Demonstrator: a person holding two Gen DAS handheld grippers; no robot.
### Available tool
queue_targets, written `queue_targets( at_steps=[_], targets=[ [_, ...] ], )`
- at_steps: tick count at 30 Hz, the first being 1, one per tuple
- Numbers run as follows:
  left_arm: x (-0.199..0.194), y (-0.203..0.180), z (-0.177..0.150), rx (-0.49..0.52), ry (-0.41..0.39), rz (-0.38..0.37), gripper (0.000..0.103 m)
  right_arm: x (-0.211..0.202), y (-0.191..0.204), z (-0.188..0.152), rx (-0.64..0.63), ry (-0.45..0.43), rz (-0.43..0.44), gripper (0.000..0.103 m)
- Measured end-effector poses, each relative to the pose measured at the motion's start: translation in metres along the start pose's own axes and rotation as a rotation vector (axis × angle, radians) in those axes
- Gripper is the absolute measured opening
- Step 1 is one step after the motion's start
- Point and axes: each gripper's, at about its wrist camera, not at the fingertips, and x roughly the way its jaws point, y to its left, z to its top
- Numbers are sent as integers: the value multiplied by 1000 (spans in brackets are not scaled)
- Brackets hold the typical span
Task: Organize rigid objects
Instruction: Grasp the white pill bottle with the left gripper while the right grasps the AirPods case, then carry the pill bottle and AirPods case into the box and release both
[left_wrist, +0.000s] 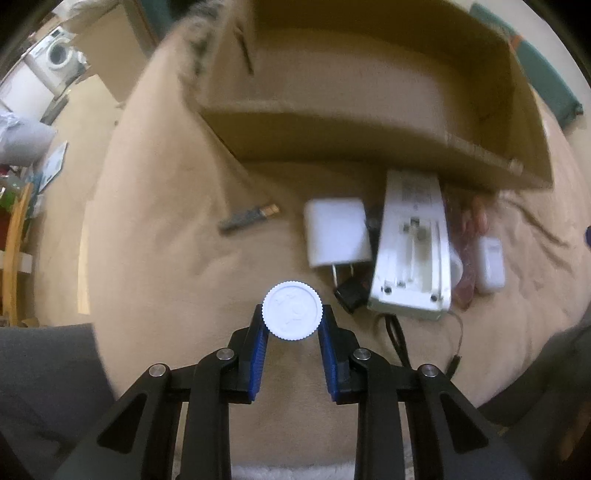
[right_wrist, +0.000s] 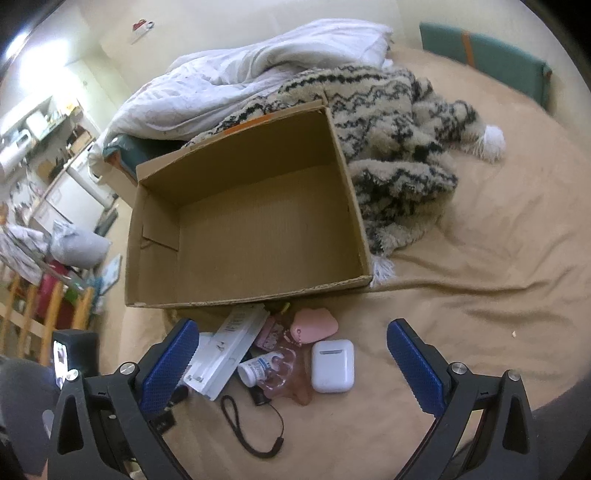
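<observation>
Gripping a white ridged cap (left_wrist: 292, 311), the left gripper (left_wrist: 291, 325) is clamping its jaws while the right gripper (right_wrist: 291, 354) is hovering, jaws apart, over the bed (right_wrist: 480, 280).

We read the left wrist view as looking steeply down, close over the tan bedsheet (left_wrist: 166, 221), with the cardboard box (left_wrist: 332, 140) at its upper edge. The right wrist view sits higher and farther back, tilted forward across the box (right_wrist: 251, 221). Both share the box and the white elongated device (left_wrist: 410, 251) (right_wrist: 225, 354).
</observation>
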Motion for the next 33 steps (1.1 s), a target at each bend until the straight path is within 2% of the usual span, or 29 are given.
queue_targets(
  at_steps=[1,4,8,10,12,17,19,28,33],
  targets=[
    [-8,2,2,-2,-12,8,24,1,-3,3,2,5,-10,95],
    [-26,7,10,11,-36,34,24,10,-19,8,67,59,-7,86],
    [-53,25,18,22,-69,56,24,45,-36,-1,166,237,8,54],
    [-59,37,27,24,-79,67,24,65,-36,-10,173,335,7,54],
    [-59,48,31,17,-77,68,24,79,-30,-16,146,395,-10,51],
    [-41,57,27,-16,-46,28,24,106,-19,-27,73,465,-111,48],
    [-35,55,27,-20,-44,26,24,117,-19,-31,77,500,-118,48],
    [-37,54,26,-10,-70,45,24,134,1,-35,-28,477,-207,46],
    [-41,54,25,-10,-89,59,24,122,3,-36,-9,447,-190,45]
  ],
)
